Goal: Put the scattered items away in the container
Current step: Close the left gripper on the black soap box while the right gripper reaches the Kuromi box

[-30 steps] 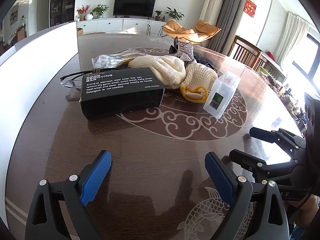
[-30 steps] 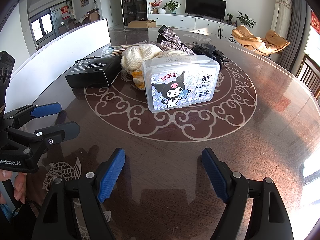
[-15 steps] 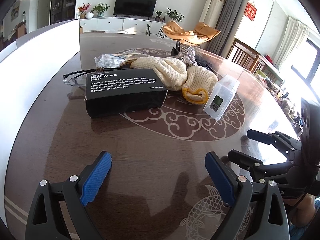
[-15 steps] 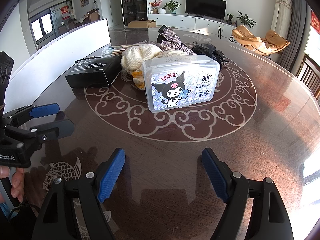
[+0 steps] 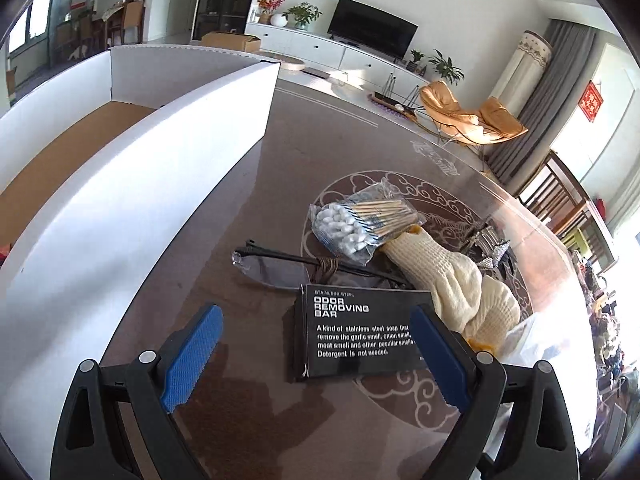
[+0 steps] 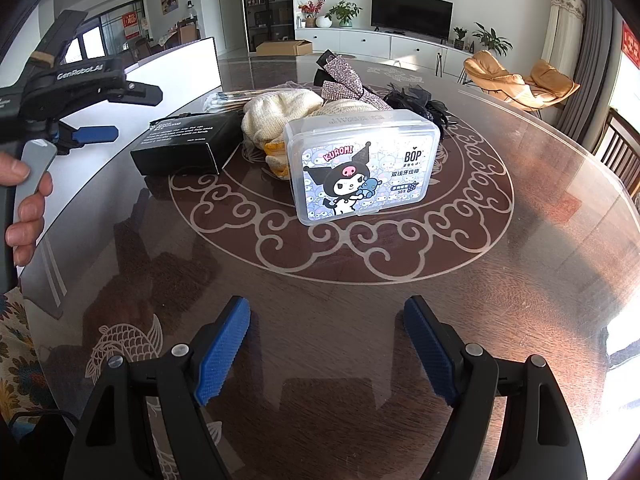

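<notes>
Since my left hand-held gripper (image 5: 312, 360) hangs released above the black rectangular cardboard soap box (image 5: 360, 332) on the table (image 5: 260, 208), beside the white cardboard container (image 5: 132, 184), I'd grab it; my right hand-held gripper (image 6: 326, 350) waits unclenched

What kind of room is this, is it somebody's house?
Most likely a home's living and dining room. A TV sits on a long white cabinet with potted plants, orange lounge chairs stand by the curtains, and the items lie on a big round table.
</notes>
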`<state>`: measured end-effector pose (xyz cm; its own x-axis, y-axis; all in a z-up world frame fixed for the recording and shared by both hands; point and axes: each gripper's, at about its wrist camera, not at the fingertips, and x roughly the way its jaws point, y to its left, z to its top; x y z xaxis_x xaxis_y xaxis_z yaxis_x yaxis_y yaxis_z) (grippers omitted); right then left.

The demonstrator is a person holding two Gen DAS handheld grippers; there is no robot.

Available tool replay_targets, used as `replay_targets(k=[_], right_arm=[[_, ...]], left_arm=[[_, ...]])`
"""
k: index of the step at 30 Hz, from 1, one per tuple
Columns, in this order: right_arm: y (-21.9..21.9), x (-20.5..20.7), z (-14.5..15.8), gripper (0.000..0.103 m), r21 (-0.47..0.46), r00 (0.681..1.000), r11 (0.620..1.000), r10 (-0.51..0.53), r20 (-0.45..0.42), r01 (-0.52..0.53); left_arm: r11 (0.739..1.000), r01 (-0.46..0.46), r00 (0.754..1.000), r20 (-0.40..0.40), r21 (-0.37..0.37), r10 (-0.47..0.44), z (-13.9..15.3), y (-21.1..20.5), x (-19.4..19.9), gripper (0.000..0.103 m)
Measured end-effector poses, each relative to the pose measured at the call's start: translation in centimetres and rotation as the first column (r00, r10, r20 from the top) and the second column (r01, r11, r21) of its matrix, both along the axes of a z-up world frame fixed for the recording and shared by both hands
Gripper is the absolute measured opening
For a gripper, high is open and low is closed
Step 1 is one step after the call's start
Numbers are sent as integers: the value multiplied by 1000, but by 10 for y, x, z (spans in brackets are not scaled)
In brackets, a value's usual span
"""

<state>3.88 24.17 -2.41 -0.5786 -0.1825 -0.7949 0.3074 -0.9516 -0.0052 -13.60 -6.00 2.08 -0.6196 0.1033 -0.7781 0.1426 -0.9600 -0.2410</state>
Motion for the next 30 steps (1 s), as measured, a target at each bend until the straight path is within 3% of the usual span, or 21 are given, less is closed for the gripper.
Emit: replay_targets(k=[3,6,9,20,24,26,30], right_arm=[[0,0,0,80,0,1000,1000,0,0,0],[0,0,0,80,0,1000,1000,0,0,0],[0,0,0,80,0,1000,1000,0,0,0],[0,0,0,80,0,1000,1000,0,0,0],[0,0,0,80,0,1000,1000,0,0,0],[0,0,0,80,0,1000,1000,0,0,0],[0,0,0,80,0,1000,1000,0,0,0]], left_arm=[[992,-97,995,29,-84,100,-4,21,-23,95],[979,-128,985,95,-158,144,-19,38,-40,95],[980,-127,985,98,-153,143,-25,45,-36,96],[995,85,988,134,-44,-78,-32,21,27,96],[993,99,986,140,-63,-90,-39,28,20,96],[985,136,983,139,-110,-120,-41,37,14,96],[934,280,956,157,-223,-249,-45,53,6,96]])
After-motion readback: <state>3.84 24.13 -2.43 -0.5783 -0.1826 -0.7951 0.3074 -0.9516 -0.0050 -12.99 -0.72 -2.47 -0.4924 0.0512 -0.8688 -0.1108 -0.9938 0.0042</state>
